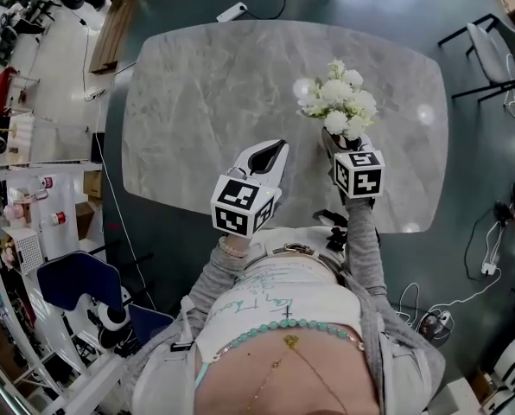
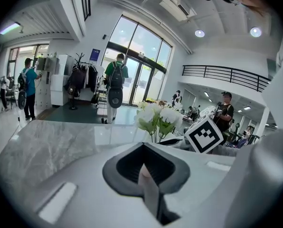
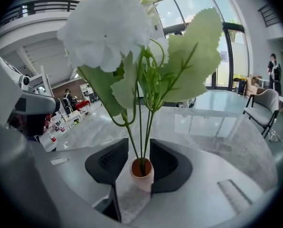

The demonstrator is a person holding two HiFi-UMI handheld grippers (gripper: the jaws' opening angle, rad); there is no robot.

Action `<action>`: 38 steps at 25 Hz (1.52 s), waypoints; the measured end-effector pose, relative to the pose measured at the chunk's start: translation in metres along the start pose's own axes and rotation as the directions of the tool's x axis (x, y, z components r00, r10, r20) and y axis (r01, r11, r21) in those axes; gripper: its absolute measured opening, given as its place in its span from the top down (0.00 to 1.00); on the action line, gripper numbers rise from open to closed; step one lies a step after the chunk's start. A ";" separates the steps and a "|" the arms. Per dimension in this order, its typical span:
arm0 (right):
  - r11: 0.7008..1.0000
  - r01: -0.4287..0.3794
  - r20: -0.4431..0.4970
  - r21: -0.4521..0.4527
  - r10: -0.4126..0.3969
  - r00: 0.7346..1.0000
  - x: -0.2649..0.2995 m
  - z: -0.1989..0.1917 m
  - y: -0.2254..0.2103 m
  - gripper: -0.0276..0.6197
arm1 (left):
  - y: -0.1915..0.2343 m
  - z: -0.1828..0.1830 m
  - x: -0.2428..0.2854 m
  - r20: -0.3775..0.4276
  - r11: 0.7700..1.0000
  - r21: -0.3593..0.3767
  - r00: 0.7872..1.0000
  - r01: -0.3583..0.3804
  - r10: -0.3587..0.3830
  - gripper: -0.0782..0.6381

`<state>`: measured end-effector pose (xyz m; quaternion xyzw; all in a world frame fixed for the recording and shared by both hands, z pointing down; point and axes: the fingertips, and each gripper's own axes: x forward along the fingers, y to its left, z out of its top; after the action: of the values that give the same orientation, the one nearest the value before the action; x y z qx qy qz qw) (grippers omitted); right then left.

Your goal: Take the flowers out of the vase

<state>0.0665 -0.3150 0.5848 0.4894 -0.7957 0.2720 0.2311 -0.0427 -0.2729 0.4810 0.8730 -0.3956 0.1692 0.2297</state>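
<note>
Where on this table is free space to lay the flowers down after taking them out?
The left half of the marble table is bare, from its far edge down to the left tongs. A narrower bare strip lies right of the flowers. Only the near right is crowded: the right tongs stand open around the vase there.

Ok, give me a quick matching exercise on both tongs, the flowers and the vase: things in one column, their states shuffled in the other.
Things:
1. left tongs
2. right tongs
3. flowers
4. vase

States:
A. stems in the vase
B. jaws together
C. upright between open jaws
D. jaws apart, either side of the vase

Pairs: 1-B, 2-D, 3-A, 4-C
</note>
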 end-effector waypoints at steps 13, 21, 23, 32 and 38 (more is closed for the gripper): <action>1.000 0.012 0.022 -0.017 -0.011 1.000 0.010 0.002 0.000 0.81 | 0.004 -0.004 -0.001 -0.002 1.000 -0.003 1.000 0.005 -0.005 0.89; 0.999 0.021 0.023 -0.036 -0.021 1.000 0.011 0.003 0.001 0.86 | 0.003 -0.003 -0.001 -0.003 1.000 0.005 1.000 0.019 -0.019 0.89; 0.999 0.023 0.024 -0.039 -0.022 0.999 0.010 0.003 0.001 0.86 | 0.003 -0.002 -0.001 -0.001 1.000 0.005 1.000 0.021 -0.021 0.89; 0.998 0.031 0.043 -0.048 -0.029 0.999 0.003 0.007 0.003 0.87 | 0.002 0.000 -0.004 0.003 1.000 0.011 1.000 0.028 -0.028 0.89; 0.998 0.039 0.076 -0.045 -0.036 0.996 -0.005 0.014 0.005 0.87 | 0.004 -0.001 -0.007 0.009 0.999 0.015 0.999 0.034 -0.034 0.89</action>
<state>0.0627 -0.3189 0.5698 0.5085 -0.8006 0.2303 0.2176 -0.0503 -0.2702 0.4794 0.8820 -0.3806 0.1642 0.2243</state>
